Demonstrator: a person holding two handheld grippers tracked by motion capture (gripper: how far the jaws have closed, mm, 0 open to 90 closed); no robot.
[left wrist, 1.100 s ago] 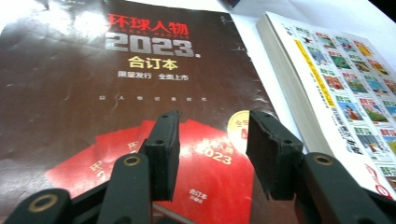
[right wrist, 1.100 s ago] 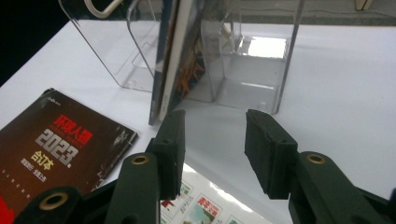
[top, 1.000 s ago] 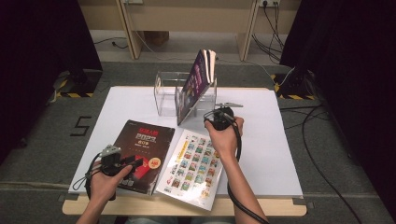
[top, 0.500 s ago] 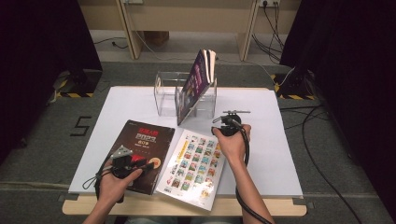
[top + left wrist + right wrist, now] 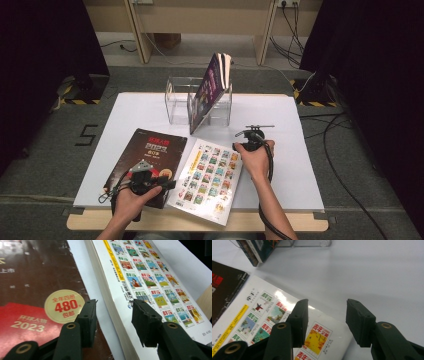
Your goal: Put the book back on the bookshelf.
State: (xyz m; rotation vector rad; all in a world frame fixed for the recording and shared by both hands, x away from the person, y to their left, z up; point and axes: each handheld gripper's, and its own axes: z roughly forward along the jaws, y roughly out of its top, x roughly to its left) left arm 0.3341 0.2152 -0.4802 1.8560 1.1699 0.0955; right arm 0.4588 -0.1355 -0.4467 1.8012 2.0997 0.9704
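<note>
Here the white magazine [image 5: 207, 179] lay flat on the desk [image 5: 300, 165], just beside the dark book [image 5: 150, 160]. The right gripper [image 5: 325, 322], jaws apart and just opened further, hovered over its far corner; the left gripper [image 5: 112, 322], jaws apart, straddled its near spine edge.

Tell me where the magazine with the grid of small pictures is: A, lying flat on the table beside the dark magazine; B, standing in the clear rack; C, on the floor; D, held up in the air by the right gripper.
A: the picture-grid magazine lies flat on the white table, just right of the dark magazine; the clear rack holds a different, leaning one.
</note>
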